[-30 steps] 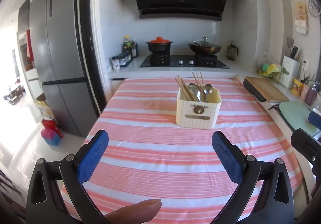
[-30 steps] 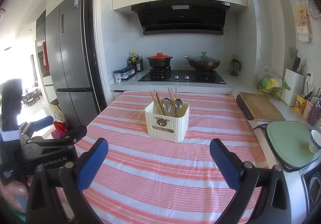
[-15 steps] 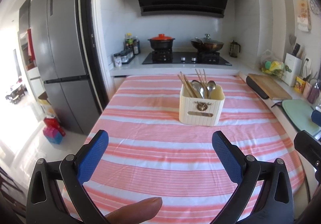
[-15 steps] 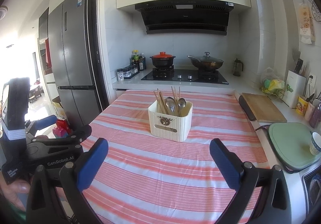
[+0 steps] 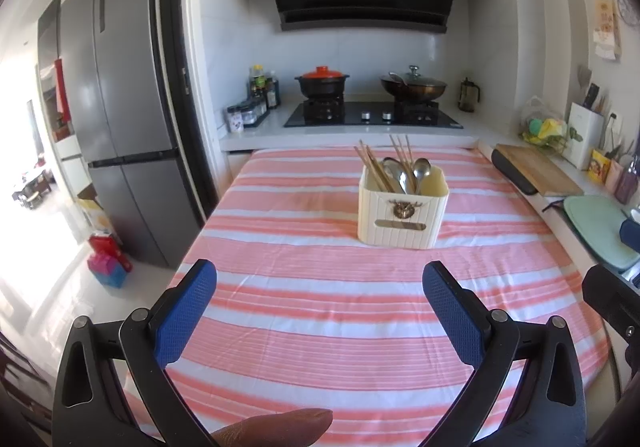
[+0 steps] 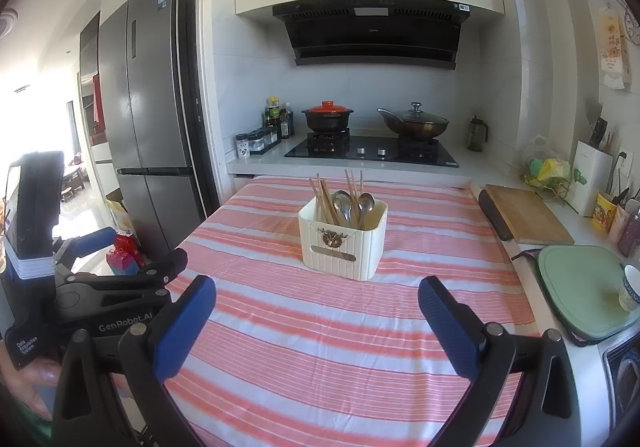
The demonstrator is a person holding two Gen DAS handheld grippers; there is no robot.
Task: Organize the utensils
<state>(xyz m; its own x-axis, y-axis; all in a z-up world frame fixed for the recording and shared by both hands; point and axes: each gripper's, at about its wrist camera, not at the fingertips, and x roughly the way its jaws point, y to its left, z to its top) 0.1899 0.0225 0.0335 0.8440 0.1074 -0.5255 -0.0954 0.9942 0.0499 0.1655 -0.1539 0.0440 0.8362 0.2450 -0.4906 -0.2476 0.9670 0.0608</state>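
A cream utensil holder (image 5: 402,215) stands on the pink striped tablecloth (image 5: 320,287). In it stand wooden chopsticks (image 5: 374,169) and metal spoons (image 5: 406,175). The holder also shows in the right wrist view (image 6: 343,243), with chopsticks (image 6: 326,199) and spoons (image 6: 354,207). My left gripper (image 5: 320,315) is open and empty, well short of the holder. My right gripper (image 6: 318,321) is open and empty, also short of it. The left gripper's body shows at the left of the right wrist view (image 6: 100,299).
A stove with a red-lidded pot (image 5: 322,81) and a wok (image 5: 414,85) lies behind the table. A fridge (image 5: 120,127) stands at the left. A wooden cutting board (image 5: 536,175) and a green mat (image 5: 600,227) lie on the right counter. A cup (image 6: 630,287) sits on the mat.
Both grippers have pulled back and tilted up a little, so the holder sits lower and smaller in both views. Both stay open and empty.
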